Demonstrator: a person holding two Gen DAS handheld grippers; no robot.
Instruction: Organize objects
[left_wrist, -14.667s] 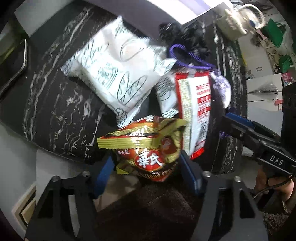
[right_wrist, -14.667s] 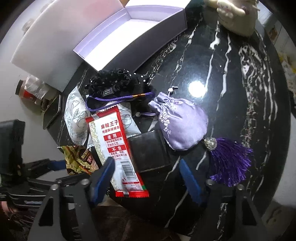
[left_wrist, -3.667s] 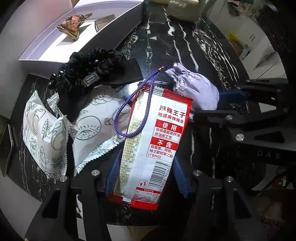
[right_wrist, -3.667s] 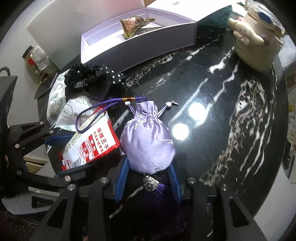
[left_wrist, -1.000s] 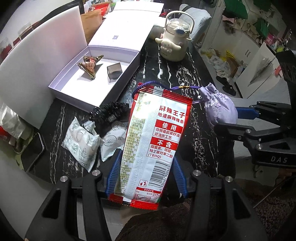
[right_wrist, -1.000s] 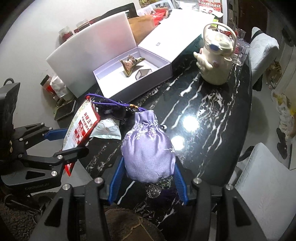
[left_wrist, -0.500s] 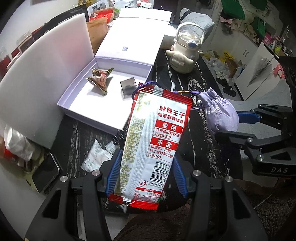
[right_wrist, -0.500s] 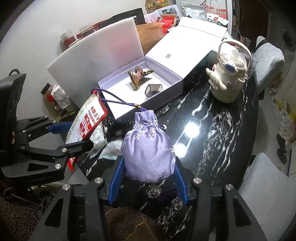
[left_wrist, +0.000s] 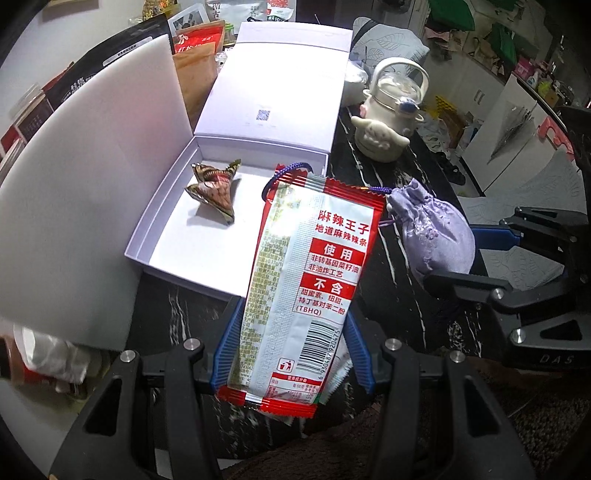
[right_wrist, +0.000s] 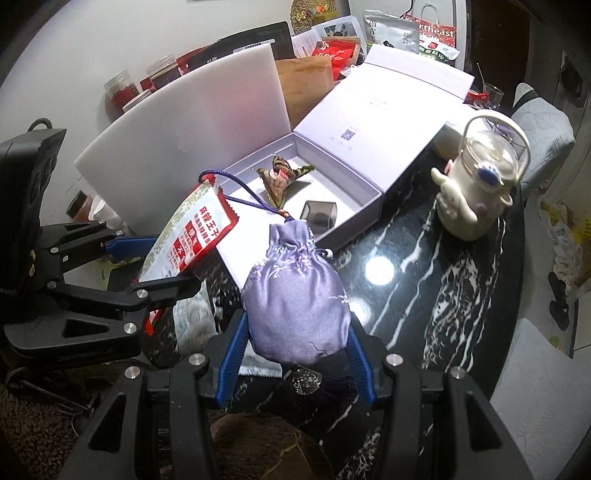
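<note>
My left gripper (left_wrist: 290, 354) is shut on a red and white snack packet (left_wrist: 306, 280), held in the air over the near edge of an open white box (left_wrist: 162, 225). My right gripper (right_wrist: 295, 354) is shut on a lilac drawstring pouch (right_wrist: 295, 306) with a purple cord (right_wrist: 240, 192) looped over the packet's top (right_wrist: 199, 225). The pouch also shows in the left wrist view (left_wrist: 432, 232). Inside the box lie a brown wrapped snack (left_wrist: 214, 186) and a small dark cube (right_wrist: 319, 214).
A cream teapot (right_wrist: 476, 192) stands on the black marble table (right_wrist: 424, 288) right of the box. The box's lid (left_wrist: 284, 85) lies open behind it. A white board (right_wrist: 184, 107) leans at the left, with jars and bags behind. White snack packets (right_wrist: 192, 321) lie below the grippers.
Both grippers have moved forward with the packet and pouch toward the open box. The box and teapot look nearer, and the packets on the table have dropped out of the left view.
</note>
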